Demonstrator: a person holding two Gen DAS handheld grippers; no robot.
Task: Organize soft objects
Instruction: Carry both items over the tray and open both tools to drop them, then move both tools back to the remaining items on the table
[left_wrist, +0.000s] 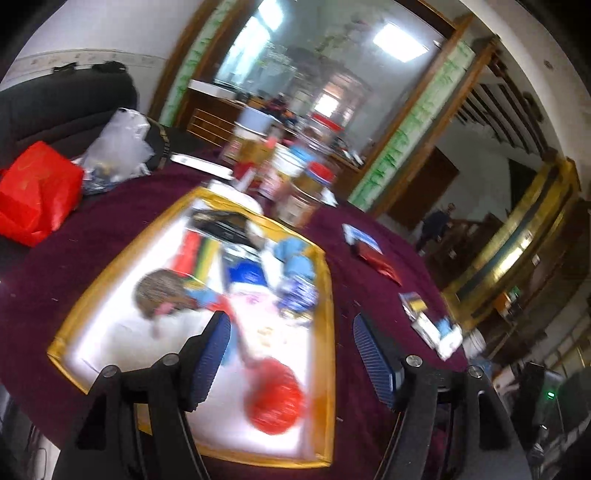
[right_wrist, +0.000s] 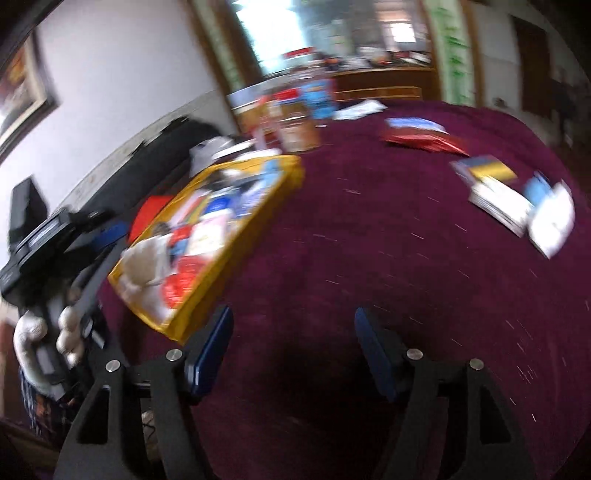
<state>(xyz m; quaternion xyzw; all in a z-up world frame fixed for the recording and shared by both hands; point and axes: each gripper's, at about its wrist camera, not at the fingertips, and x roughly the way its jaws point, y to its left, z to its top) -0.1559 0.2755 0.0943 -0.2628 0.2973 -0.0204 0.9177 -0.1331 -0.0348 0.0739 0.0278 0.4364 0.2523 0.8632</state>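
Currently the left gripper (left_wrist: 290, 354) is hovering with jaws apart and empty over the yellow-rimmed tray (left_wrist: 321, 295), which is sitting toward the worktop's (right_wrist: 369, 258) left edge and holding the soft objects: a red mesh ball (left_wrist: 275, 400) at the near end, a white plush (right_wrist: 142, 266), and blurred packets behind. The right gripper (right_wrist: 293, 350) is waiting over bare maroon cloth with jaws apart, gripping nothing. Judging by this, lowering the left jaws squarely around the ball and closing gently should keep it from squirting out.
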